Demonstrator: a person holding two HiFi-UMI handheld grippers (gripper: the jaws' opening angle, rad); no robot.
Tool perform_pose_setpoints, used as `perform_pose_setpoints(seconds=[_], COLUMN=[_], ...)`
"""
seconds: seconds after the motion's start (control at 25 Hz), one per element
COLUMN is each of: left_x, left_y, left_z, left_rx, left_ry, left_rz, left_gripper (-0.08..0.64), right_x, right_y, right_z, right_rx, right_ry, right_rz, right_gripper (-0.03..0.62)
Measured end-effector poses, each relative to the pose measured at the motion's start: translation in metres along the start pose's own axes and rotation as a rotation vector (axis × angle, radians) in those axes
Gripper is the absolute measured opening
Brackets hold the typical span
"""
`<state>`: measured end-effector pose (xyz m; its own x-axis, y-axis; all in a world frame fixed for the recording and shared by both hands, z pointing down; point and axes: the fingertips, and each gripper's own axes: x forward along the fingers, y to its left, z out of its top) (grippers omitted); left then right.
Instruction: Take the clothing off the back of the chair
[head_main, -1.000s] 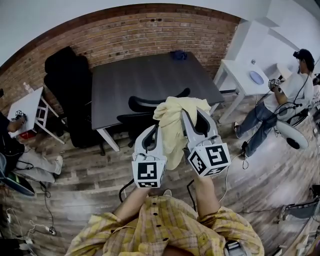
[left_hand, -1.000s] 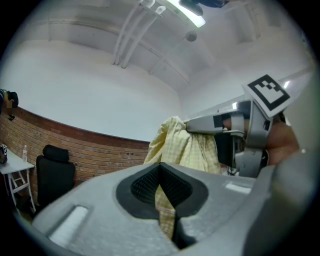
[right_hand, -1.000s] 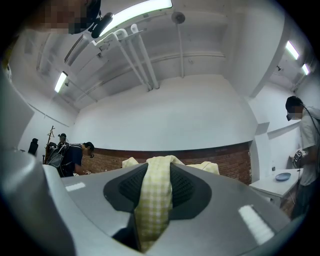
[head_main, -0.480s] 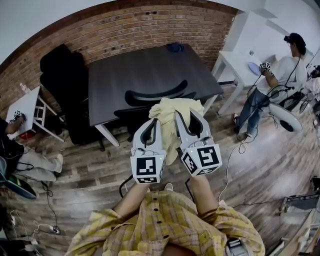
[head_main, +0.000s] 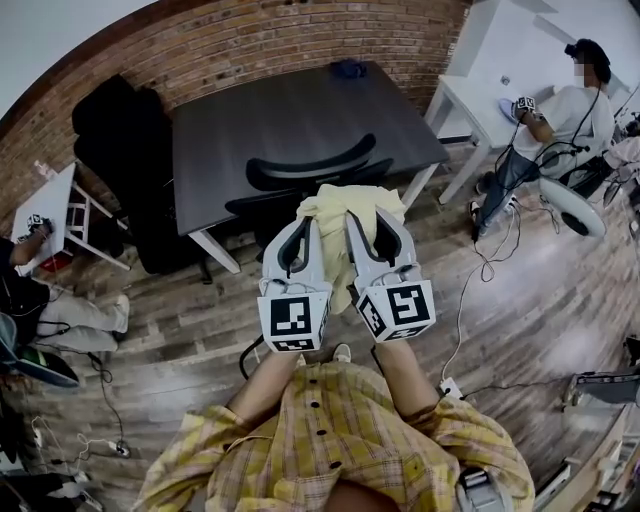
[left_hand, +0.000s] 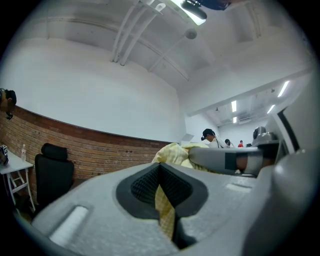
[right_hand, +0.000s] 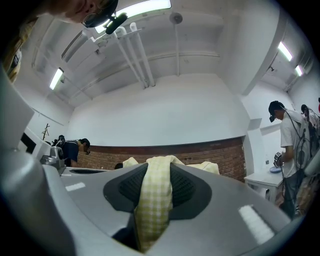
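A: Where is the checked yellow shirt (head_main: 350, 200) hanging right now?

B: It is hanging bunched between the two grippers, on the near side of the black office chair (head_main: 312, 170), whose curved backrest is showing bare. The shirt looks clear of the backrest, though I cannot tell whether its lower folds are brushing the seat.

A: And how are the grippers holding it?

B: The left gripper (left_hand: 162, 187) is pinching only a thin edge of the cloth between its pads. The right gripper (right_hand: 156, 187) is clamping a broader band that is running up over its jaws.

A: What is worrying you?

B: Mostly the left hold. With so little fabric in it, I judge the weight of the cloth sagging between the hands could be working that edge loose. The shirt would then be swinging from the right gripper alone, down toward the wooden floor (head_main: 180, 330).

A: Anything else?

B: The tail is dangling low between the grippers. If the grippers are pulling back toward the person at this height, the tail may be catching on the seat or an arm of the chair and dragging cloth out of a jaw.
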<state>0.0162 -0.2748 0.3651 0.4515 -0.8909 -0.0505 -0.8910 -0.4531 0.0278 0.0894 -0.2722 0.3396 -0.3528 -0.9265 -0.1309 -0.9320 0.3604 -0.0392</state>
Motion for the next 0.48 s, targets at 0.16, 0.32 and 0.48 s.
perform_pose_setpoints(seconds=[0.16,0.32,0.48], left_x=[0.003,0.006,0.008], left_y=[0.0,-0.001,-0.005], left_z=[-0.005,-0.008,-0.014], left_rx=[0.011,0.023,0.033], left_ry=[0.013,0.014,0.022], left_rz=[-0.002,-0.014,-0.031], left_gripper=[0.002,0.002,0.002], right_x=[-0.002,-0.005,-0.009], right_y=[-0.004,-0.006,-0.007], right_z=[-0.008,-0.018,-0.027], right_rx=[0.005,0.001,-0.01], right_ry=[0.004,0.012,0.029], right_rz=[-0.028,-0.053,-0.059], right_gripper=[0.118,0.118,0.118])
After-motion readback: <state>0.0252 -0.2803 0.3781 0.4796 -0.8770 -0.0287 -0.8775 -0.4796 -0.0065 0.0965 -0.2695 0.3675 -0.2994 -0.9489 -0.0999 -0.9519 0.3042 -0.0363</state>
